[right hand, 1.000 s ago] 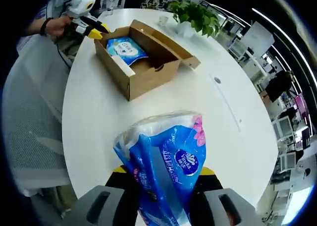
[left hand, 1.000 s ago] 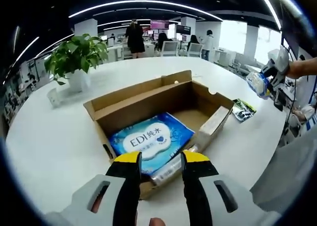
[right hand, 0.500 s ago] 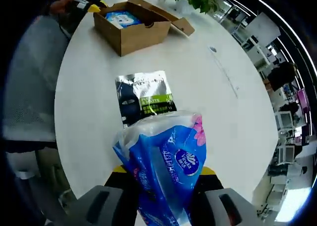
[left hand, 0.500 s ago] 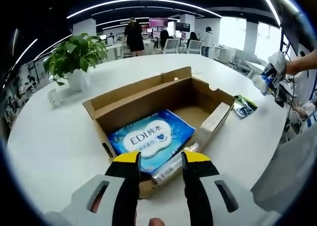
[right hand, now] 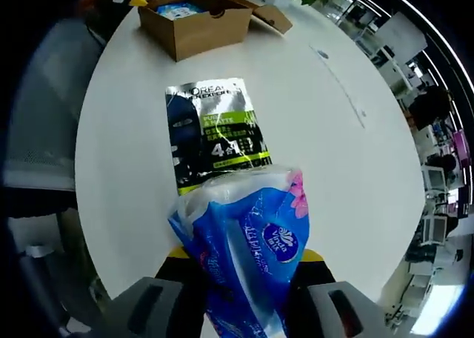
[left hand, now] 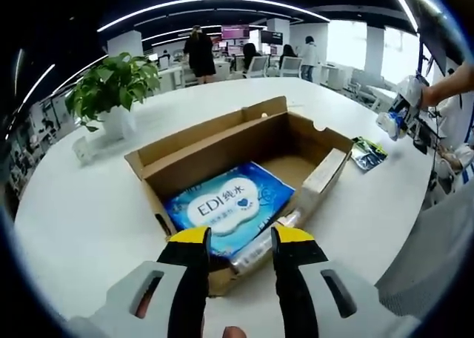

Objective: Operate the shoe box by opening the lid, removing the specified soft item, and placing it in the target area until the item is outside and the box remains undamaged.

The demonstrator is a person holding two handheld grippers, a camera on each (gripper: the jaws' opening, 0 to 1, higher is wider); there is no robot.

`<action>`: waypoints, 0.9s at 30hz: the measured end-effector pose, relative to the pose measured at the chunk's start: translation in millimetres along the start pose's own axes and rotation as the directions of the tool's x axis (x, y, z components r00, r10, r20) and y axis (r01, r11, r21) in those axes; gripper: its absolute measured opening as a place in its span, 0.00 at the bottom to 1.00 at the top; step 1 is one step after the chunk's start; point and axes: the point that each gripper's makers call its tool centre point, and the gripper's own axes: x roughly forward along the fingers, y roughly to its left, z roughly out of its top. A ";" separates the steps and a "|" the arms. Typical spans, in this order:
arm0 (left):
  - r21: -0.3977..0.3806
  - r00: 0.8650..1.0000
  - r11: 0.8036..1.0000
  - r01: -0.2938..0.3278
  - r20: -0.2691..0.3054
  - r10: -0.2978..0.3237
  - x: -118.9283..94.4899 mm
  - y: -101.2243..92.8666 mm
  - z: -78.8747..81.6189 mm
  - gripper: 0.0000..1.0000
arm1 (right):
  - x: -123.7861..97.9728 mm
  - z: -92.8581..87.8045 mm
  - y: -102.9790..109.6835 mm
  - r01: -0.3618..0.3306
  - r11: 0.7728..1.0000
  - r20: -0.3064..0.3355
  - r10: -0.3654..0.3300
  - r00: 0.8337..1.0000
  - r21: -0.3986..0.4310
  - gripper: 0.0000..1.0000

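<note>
As the right gripper (right hand: 237,267) has travelled away from the box (right hand: 194,23) since a second ago, the sachet (right hand: 215,130) on the table (right hand: 333,167) now lies directly ahead of it, so the placing step appears near. Its jaws are clamped on the blue tissue pack (right hand: 244,242), held above the table. The left gripper (left hand: 237,242) hovers at the box (left hand: 244,167) near edge, jaws apart and empty, above the EDI pack (left hand: 226,204) inside.

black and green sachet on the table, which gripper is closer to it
Right. The right gripper, holding the blue tissue pack, is just by the sachet; the left gripper is at the open box.
</note>
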 end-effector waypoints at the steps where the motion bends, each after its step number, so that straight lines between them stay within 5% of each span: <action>1: -0.001 1.000 1.000 0.000 0.000 0.000 0.1 0.2 0.0 0.33 | 3.1 -1.1 0.8 -0.005 1.000 -0.005 0.005 1.000 0.001 0.37; 27: 0.004 1.000 1.000 -0.006 0.003 0.006 2.0 1.6 2.6 0.35 | 35.9 -4.8 1.3 -0.042 0.999 -0.059 0.040 0.997 -0.035 0.45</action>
